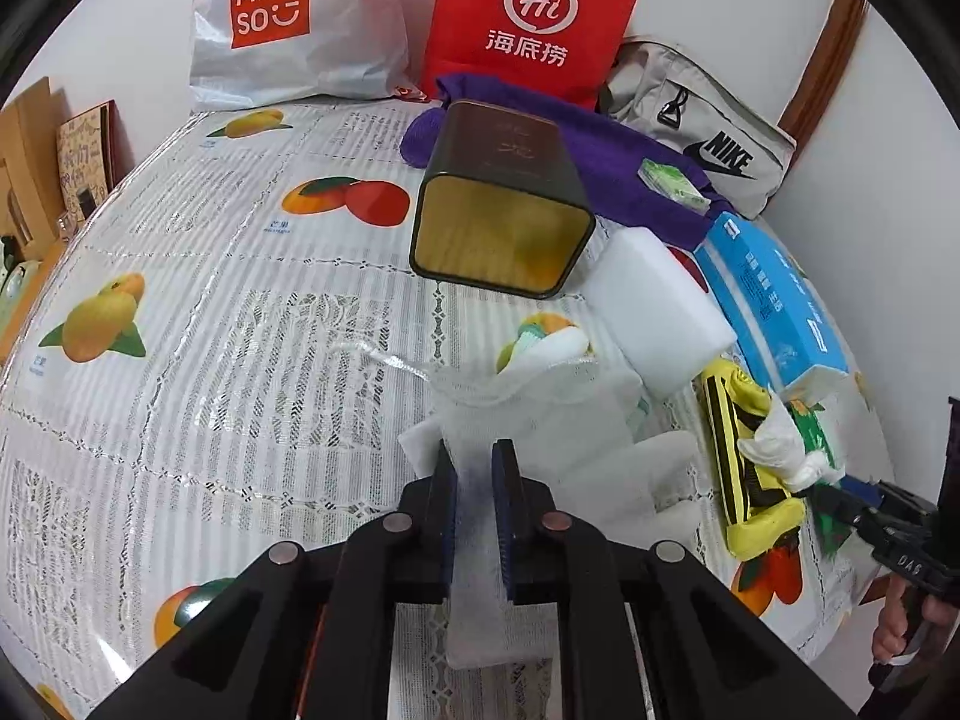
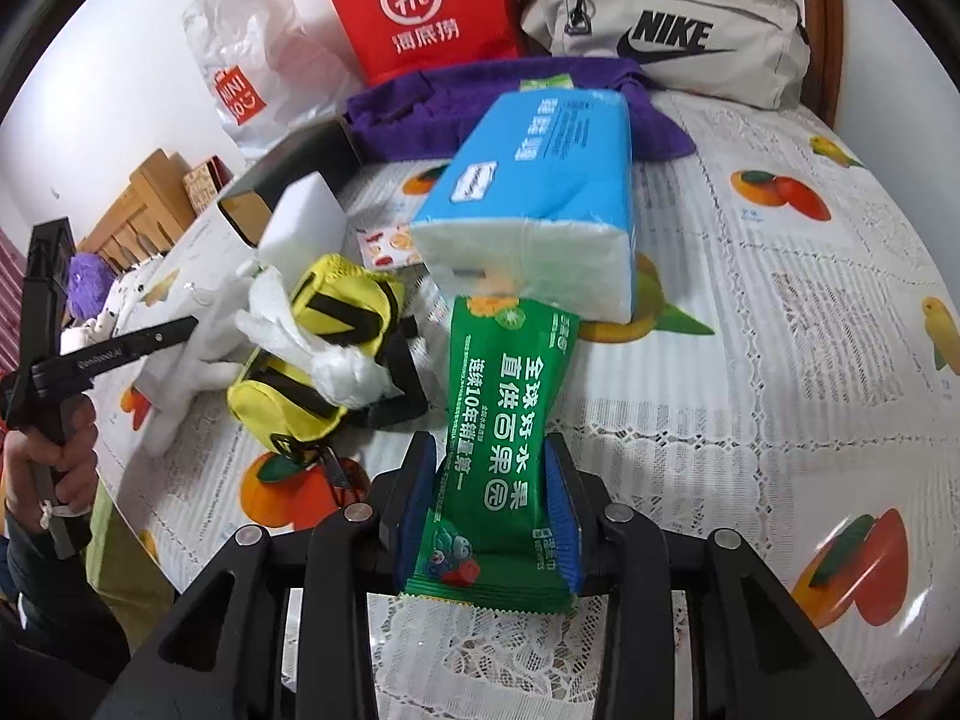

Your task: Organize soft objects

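— What's in the containers?

— The dark square metal tin [image 1: 501, 198] lies on its side on the fruit-print plastic tablecloth [image 1: 198, 276], its mouth this way, showing a bare gold lining. Behind it a purple cloth [image 1: 624, 162] is spread in front of the red paper bag [image 1: 534, 12]; what's in that, the white Miniso bag [image 1: 294, 24] or the grey Nike pouch [image 1: 708, 132], I cannot tell.

— And the left gripper [image 1: 474, 480]?

— Nearly closed, its blue pads pinching a white mesh drawstring pouch [image 1: 528, 414] that lies on the cloth, something white and green poking from its mouth. A white foam block [image 1: 654, 306] sits just beyond.

— The right one?

— The right gripper [image 2: 489, 480] stands partly open, clamped on a green snack packet [image 2: 504, 450] by its two sides. The packet's far end reaches the blue tissue pack [image 2: 540, 180]. Beside it lies a yellow-and-black pouch [image 2: 324, 354] with crumpled white tissue [image 2: 336, 360] on top.
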A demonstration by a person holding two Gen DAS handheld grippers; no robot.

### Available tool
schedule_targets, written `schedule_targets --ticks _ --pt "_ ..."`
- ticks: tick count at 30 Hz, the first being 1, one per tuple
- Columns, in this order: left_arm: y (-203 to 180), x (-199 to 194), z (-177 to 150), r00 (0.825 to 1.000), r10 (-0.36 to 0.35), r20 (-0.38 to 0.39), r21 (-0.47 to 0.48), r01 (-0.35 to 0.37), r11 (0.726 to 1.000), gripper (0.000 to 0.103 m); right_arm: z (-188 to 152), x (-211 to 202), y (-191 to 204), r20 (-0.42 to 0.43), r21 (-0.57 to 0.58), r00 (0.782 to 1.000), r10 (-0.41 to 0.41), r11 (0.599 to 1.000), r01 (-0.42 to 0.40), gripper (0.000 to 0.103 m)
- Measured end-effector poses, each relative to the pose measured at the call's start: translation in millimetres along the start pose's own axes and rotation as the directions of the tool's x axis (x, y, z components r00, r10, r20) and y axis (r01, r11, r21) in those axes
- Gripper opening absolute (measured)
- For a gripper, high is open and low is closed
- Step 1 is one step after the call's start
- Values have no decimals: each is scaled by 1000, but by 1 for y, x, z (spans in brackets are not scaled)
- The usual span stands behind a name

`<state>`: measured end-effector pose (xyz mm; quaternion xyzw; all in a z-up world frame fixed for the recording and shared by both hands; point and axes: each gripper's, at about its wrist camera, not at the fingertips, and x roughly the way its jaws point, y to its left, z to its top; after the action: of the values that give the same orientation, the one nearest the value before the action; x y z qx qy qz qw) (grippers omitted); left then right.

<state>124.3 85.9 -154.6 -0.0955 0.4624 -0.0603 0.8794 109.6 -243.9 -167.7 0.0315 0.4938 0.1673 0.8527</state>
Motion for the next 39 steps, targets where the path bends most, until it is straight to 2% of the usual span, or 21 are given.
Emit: schedule_targets --ticks 4,6,9,18,27,32,36,38,39 --pt "-2 2 1 1000 3 10 13 -3 1000 10 1 4 5 17 -16 1000 -17 1000 17 38" --pt "-4 0 2 1000 -10 21 18 10 1000 7 1 3 6 26 -20 1000 -8 1000 8 30" --pt "-7 -7 4 999 -18 35 24 17 1000 6 0 1 8 31 -34 999 -11 999 12 27" --pt "-16 -38 13 994 -63 90 38 60 997 6 4 -36 14 86 -45 995 42 998 -38 27" --pt "-25 -61 31 989 -81 126 46 75 996 6 22 -63 18 138 -55 989 56 997 -48 27" --pt "-30 -59 40 990 -79 120 56 73 996 6 34 -69 23 150 -77 987 62 996 -51 27" --pt "-29 -46 36 997 -39 69 55 35 998 6 38 -66 23 144 -81 987 67 995 -56 27" --pt "-29 -35 31 999 -24 32 58 22 998 11 38 -64 22 138 -78 988 70 995 -59 27" --pt "-29 -30 29 1000 -14 16 58 14 998 23 38 -62 22 134 -76 988 71 995 -61 27"
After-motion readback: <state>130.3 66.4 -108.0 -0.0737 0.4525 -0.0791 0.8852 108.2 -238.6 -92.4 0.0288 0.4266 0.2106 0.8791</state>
